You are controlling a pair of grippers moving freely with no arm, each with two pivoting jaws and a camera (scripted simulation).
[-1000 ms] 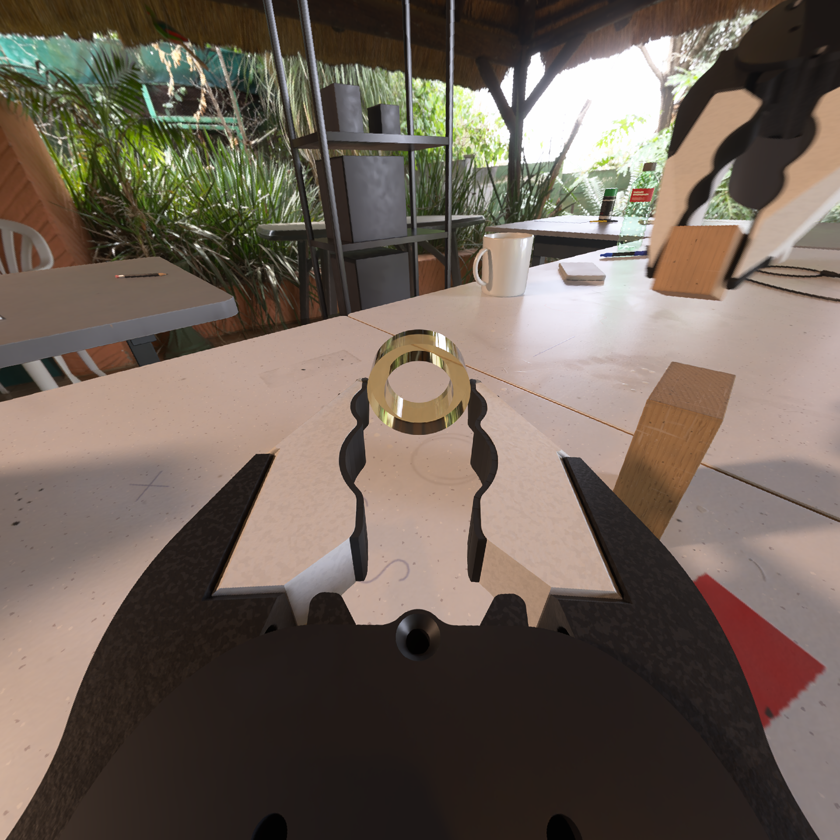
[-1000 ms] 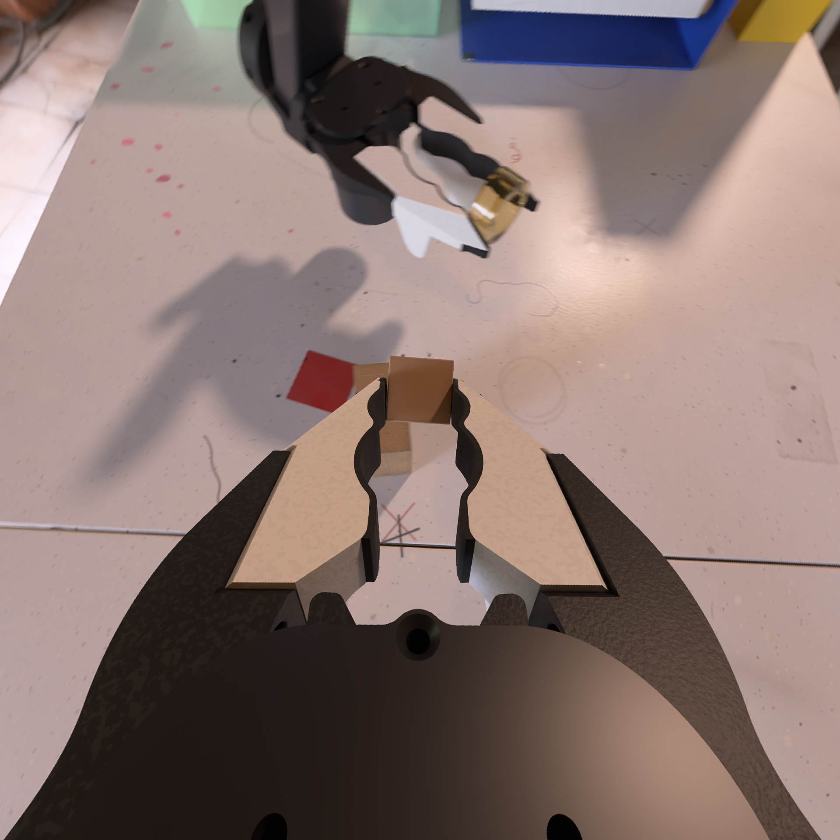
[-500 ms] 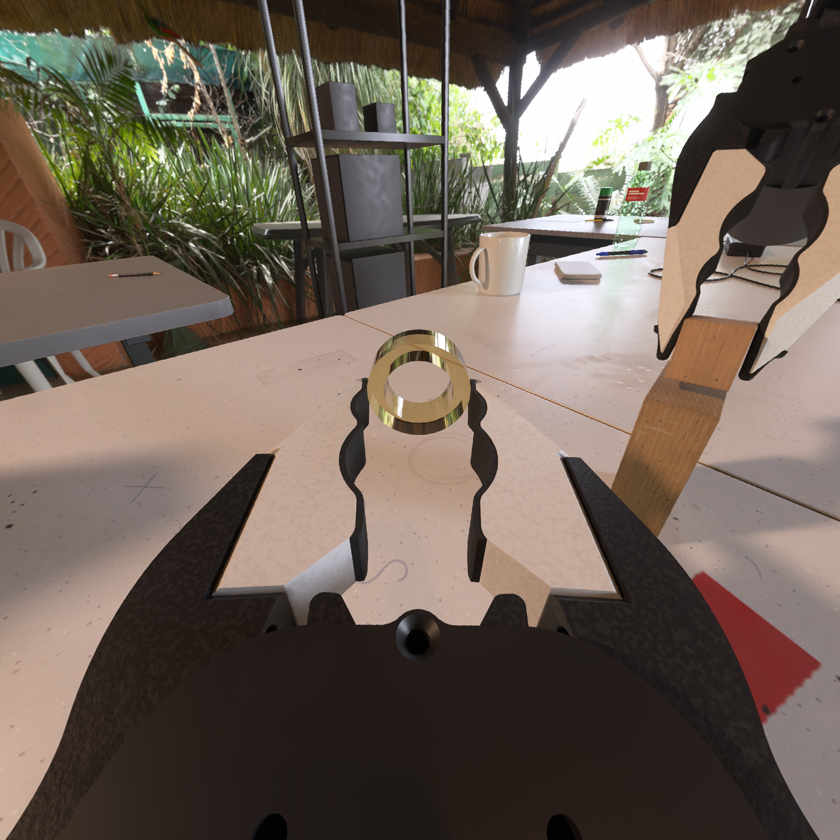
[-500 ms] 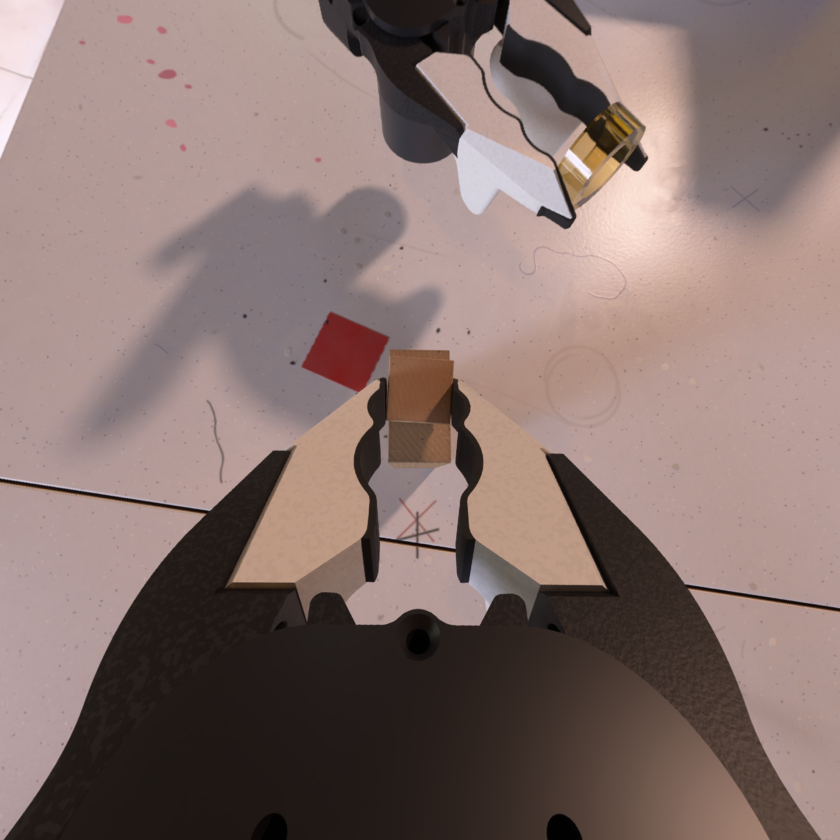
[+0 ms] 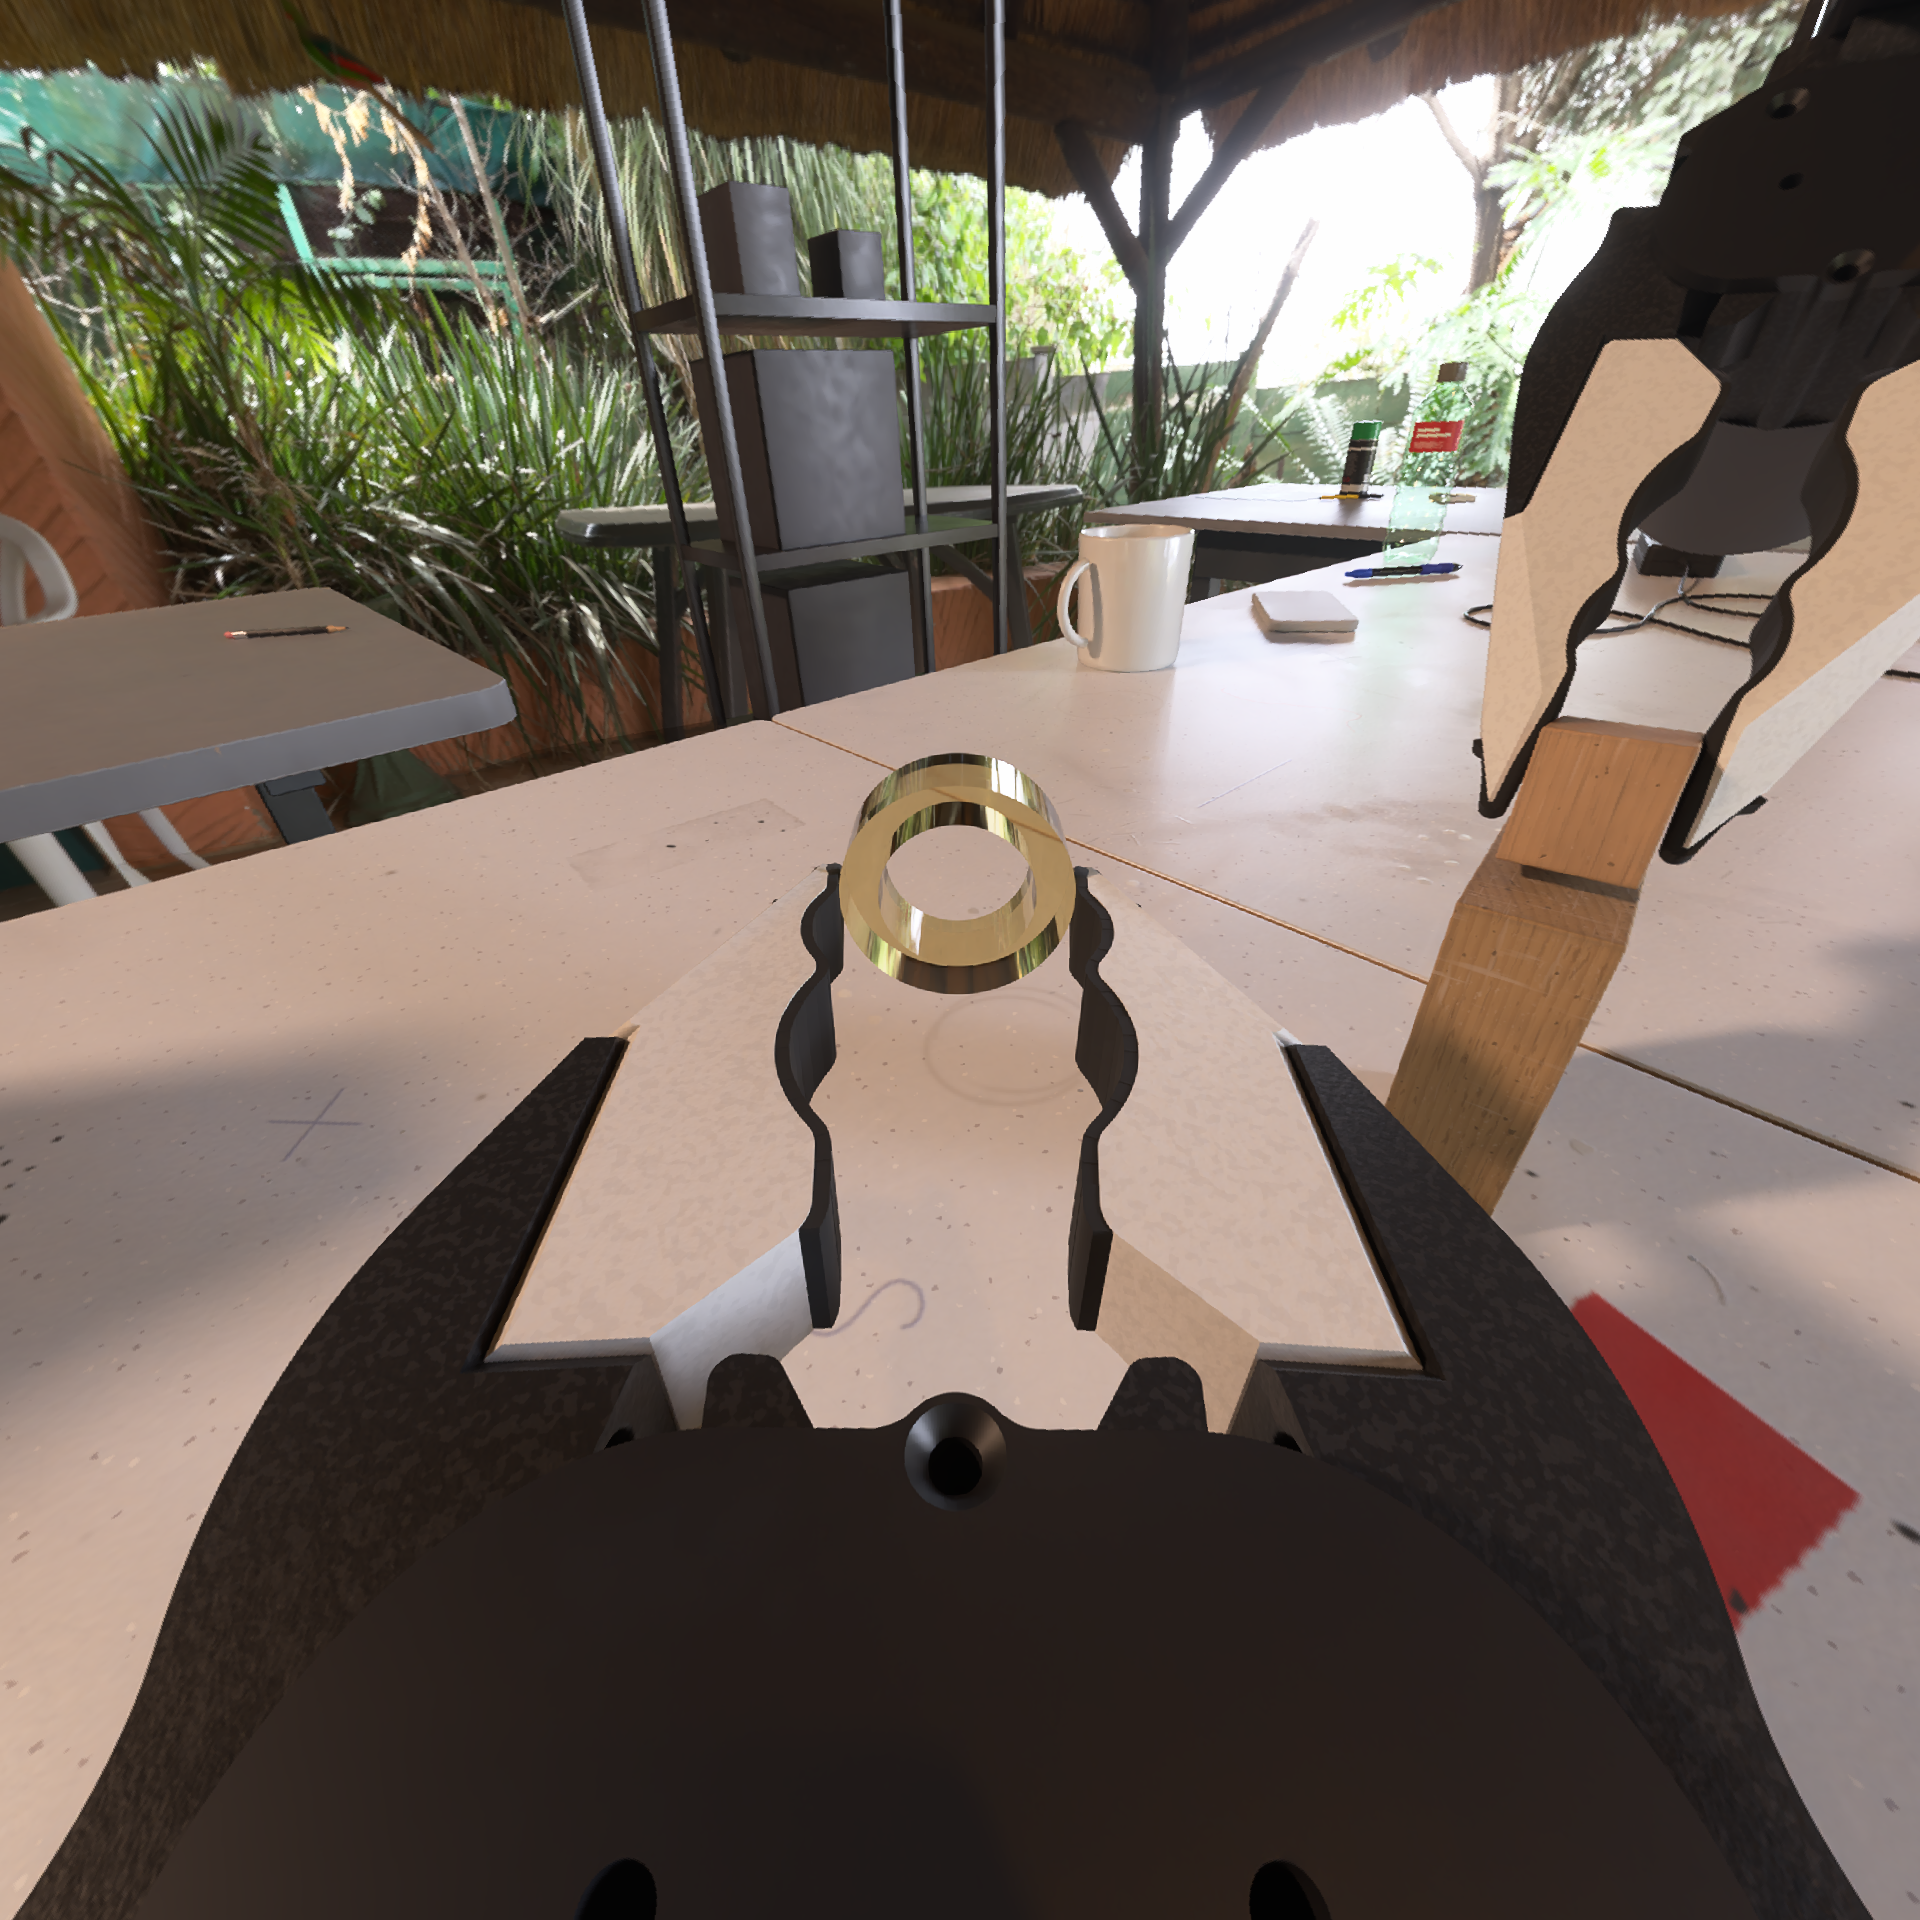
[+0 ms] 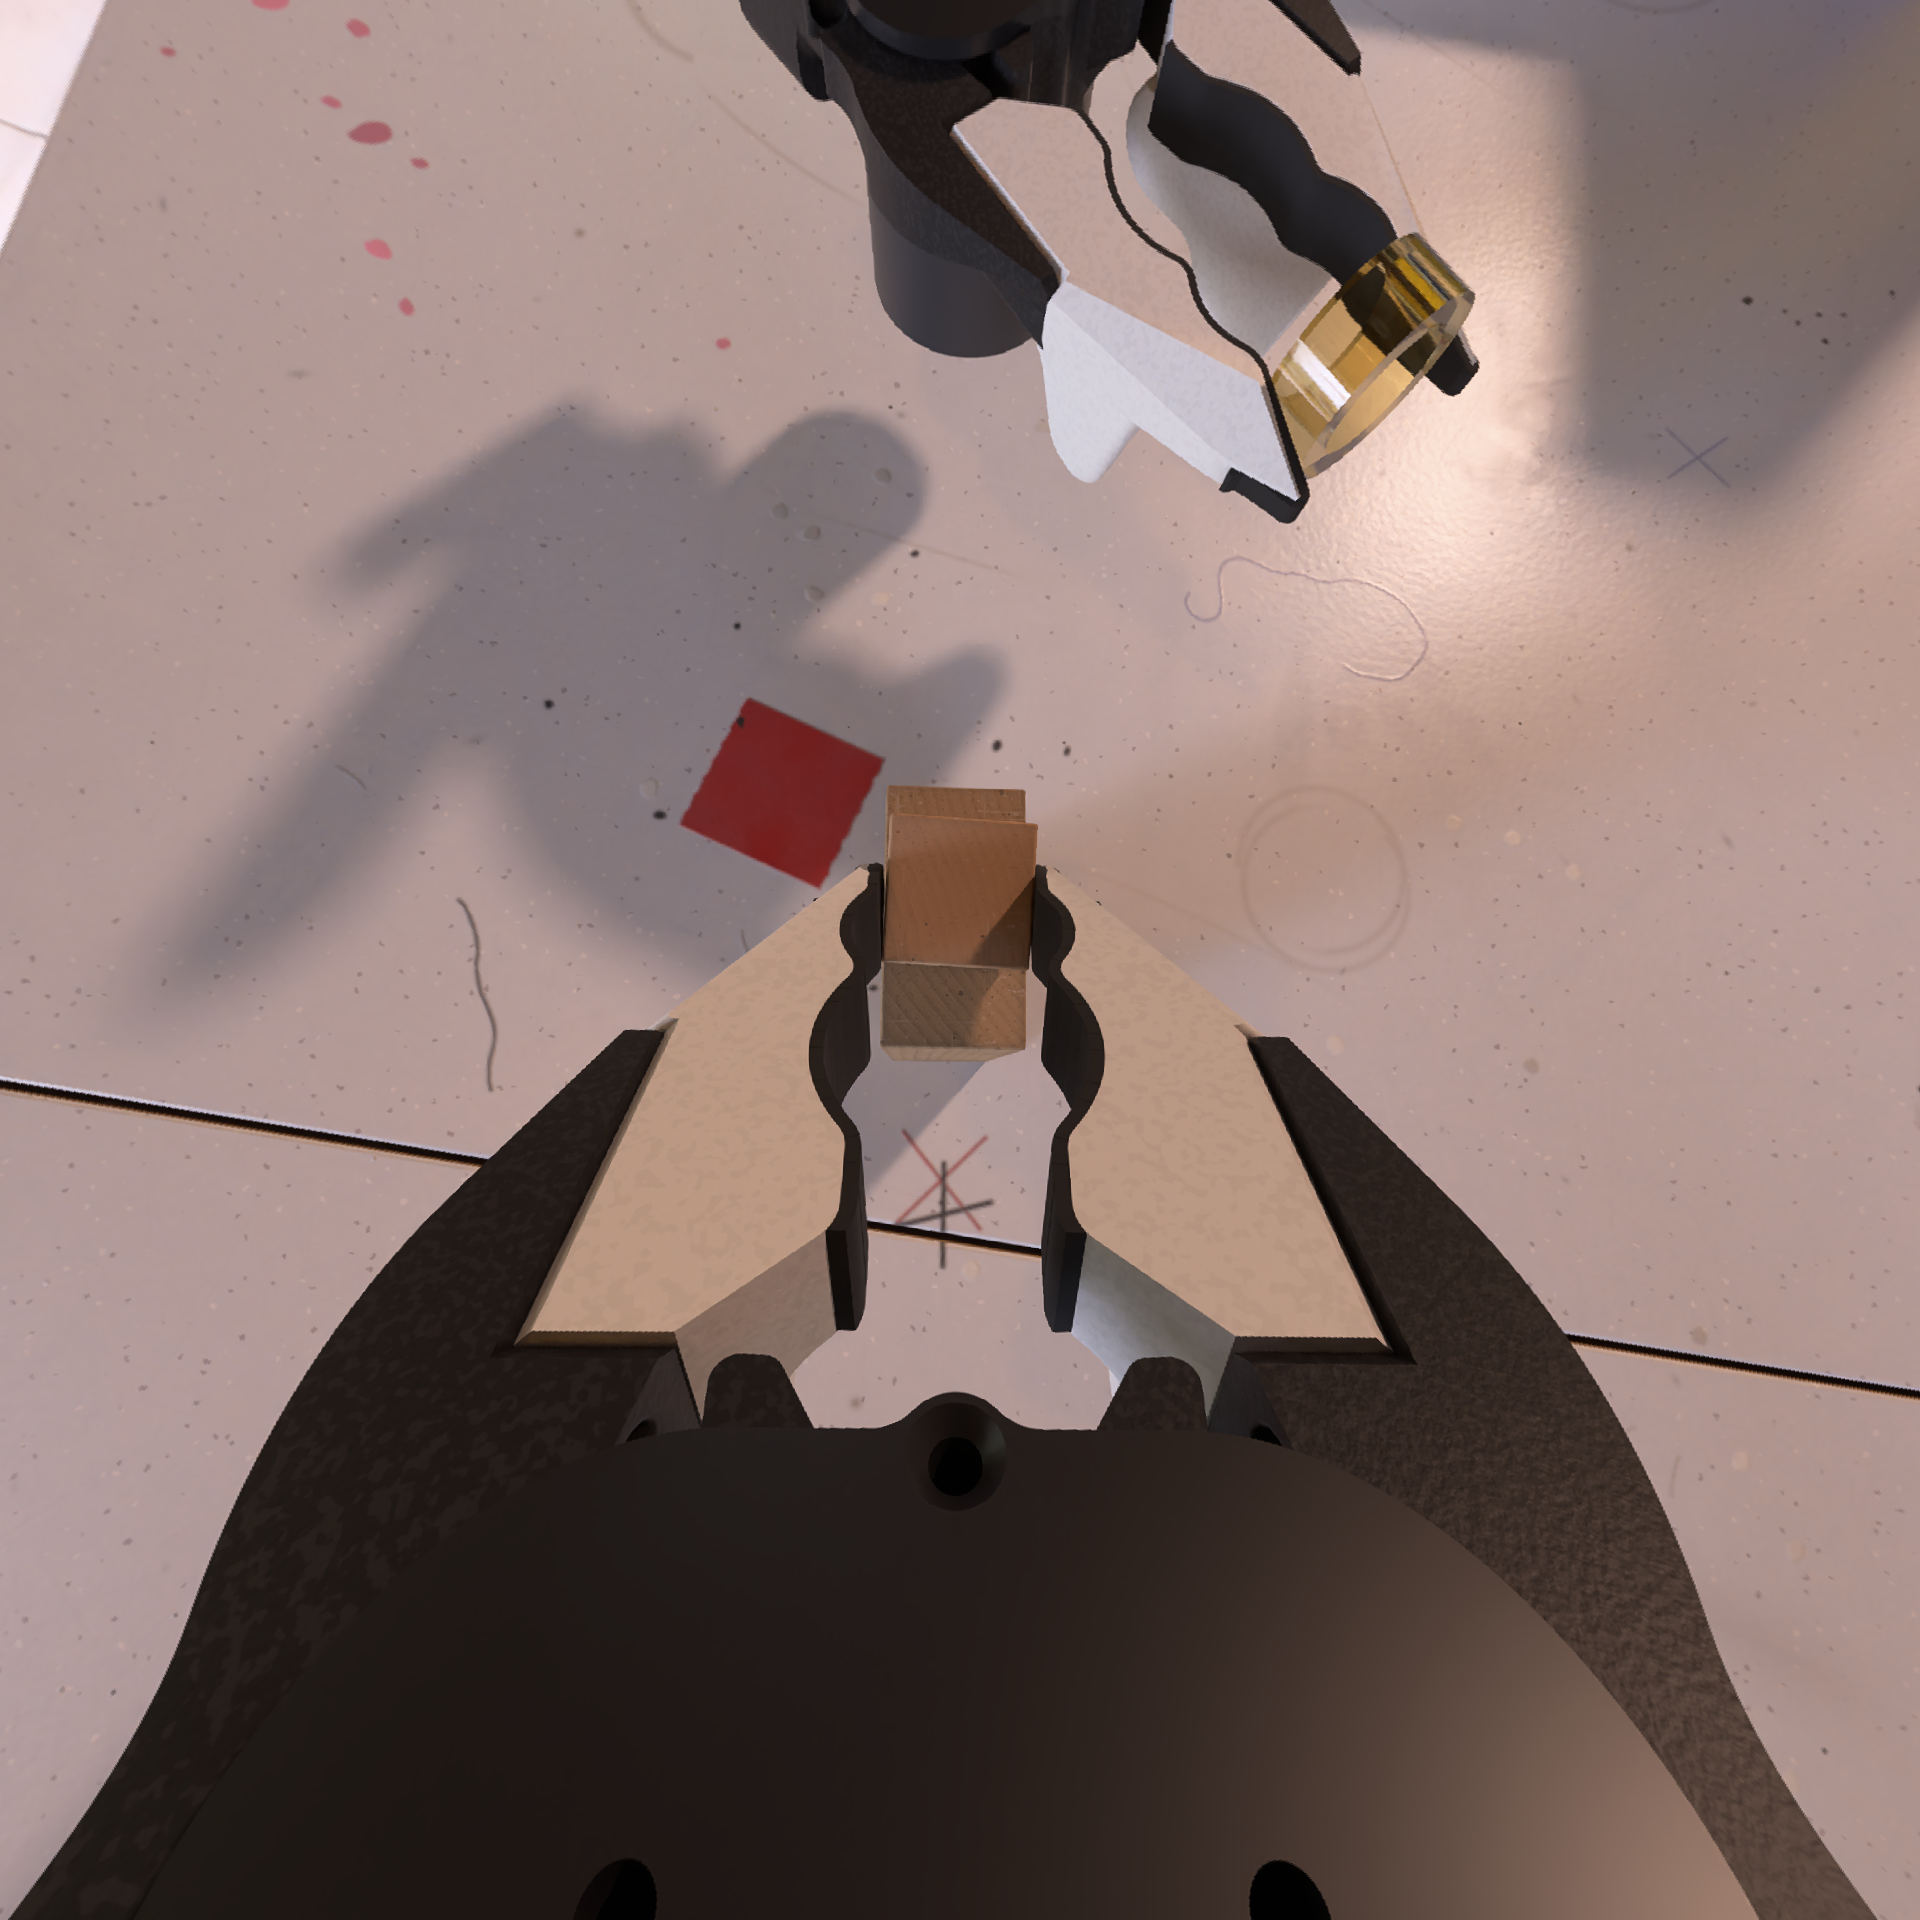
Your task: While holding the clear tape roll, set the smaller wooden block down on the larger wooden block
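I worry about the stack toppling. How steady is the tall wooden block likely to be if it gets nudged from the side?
The larger wooden block stands on end, tall over a narrow base, so it probably tips easily. The smaller wooden block sits at its top, raising the weight. The right gripper grips that block, so a sideways drift could lever the stack over.

No words or numbers could be read anywhere. Far off, a clear bottle (image 5: 1421, 488) wore a red label (image 5: 1437, 436), but the writing on it was too small to make out. The table (image 5: 208, 1039) had only pen marks on it: a thin blue cross (image 5: 317, 1122) and a red and black cross (image 6: 943, 1195) drawn over the dark line between two table tops.
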